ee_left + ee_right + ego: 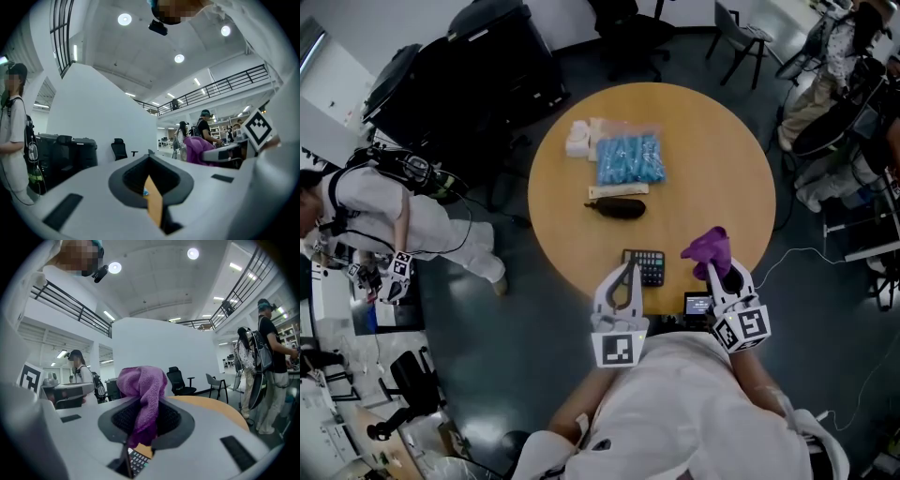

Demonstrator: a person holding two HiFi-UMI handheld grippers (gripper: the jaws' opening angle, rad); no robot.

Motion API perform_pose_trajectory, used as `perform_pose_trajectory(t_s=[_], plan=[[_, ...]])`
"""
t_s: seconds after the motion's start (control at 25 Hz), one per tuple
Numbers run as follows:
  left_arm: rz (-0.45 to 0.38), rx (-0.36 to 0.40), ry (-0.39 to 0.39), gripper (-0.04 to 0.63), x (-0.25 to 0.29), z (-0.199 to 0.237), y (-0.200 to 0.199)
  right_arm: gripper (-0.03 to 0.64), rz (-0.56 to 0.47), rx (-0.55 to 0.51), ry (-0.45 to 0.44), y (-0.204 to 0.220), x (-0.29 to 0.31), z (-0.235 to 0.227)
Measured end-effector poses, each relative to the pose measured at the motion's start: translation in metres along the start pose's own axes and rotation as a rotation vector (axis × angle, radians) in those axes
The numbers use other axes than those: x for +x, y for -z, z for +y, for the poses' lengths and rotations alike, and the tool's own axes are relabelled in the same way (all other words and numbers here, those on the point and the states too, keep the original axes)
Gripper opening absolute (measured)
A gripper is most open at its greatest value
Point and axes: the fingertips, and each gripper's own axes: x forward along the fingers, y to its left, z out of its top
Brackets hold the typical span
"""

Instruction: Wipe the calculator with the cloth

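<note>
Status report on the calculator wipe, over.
Left gripper shut, empty, at the calculator's left edge. Right gripper shut on purple cloth, cloth not yet on calculator. Nothing between them.

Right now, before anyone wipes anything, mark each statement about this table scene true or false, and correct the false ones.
1. The right tool grips a purple cloth. True.
2. The left tool holds the calculator. False: its jaws are shut with nothing between them, and the calculator lies flat on the table.
3. The purple cloth lies spread over the calculator. False: it is bunched up in the right tool, off to the calculator's right.
4. A blue packet lies on the round wooden table, farther from the person than the calculator. True.
</note>
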Motion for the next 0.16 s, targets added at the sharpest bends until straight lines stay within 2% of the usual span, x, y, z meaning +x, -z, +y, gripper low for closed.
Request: perform_pose_trajectory(t_s=[0.16], plan=[[0.021, -0.016, -0.001, 0.008, -0.0009, 0.0004, 0.0045, 0.083, -0.005, 0.005, -0.001, 0.0003, 0.0002, 0.0]])
